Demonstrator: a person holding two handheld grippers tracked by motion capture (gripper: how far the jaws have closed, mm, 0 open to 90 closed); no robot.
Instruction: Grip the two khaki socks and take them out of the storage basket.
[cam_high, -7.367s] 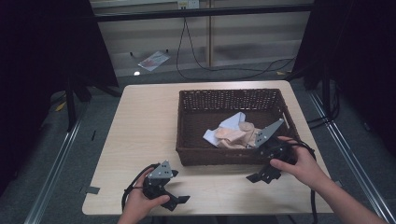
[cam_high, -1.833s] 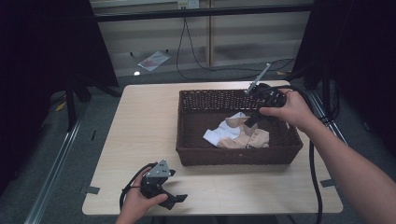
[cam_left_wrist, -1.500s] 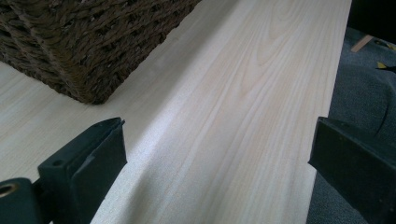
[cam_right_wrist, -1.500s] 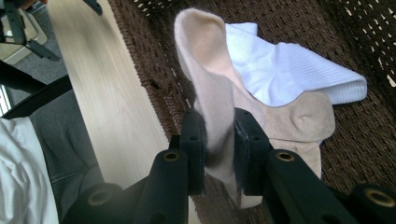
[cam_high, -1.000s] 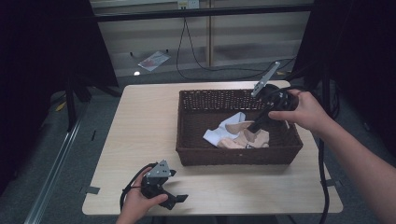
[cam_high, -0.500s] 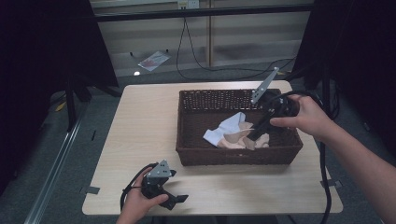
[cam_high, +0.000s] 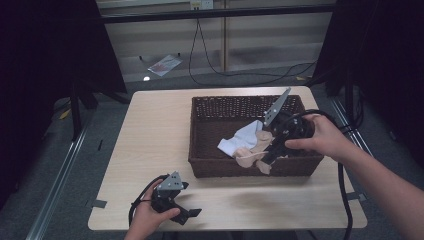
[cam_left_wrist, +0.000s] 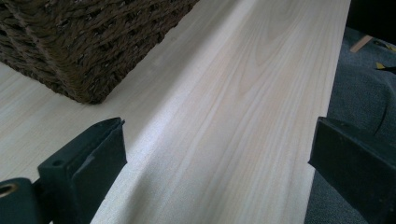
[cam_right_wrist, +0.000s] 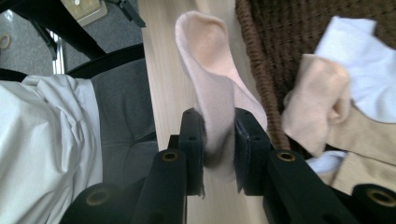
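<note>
Hand-held gripper (cam_right_wrist: 219, 140) around soft pink sock (cam_right_wrist: 210, 84)

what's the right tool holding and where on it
A pale pink fabric sock, pinched across its middle by the right tool; its rounded end sticks out beyond the jaws.

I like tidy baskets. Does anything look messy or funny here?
Yes. The pale peach sock is pinched in the right tool and dangles over the rim of the brown woven basket, while the white sock and beige socks lie crumpled inside.
</note>
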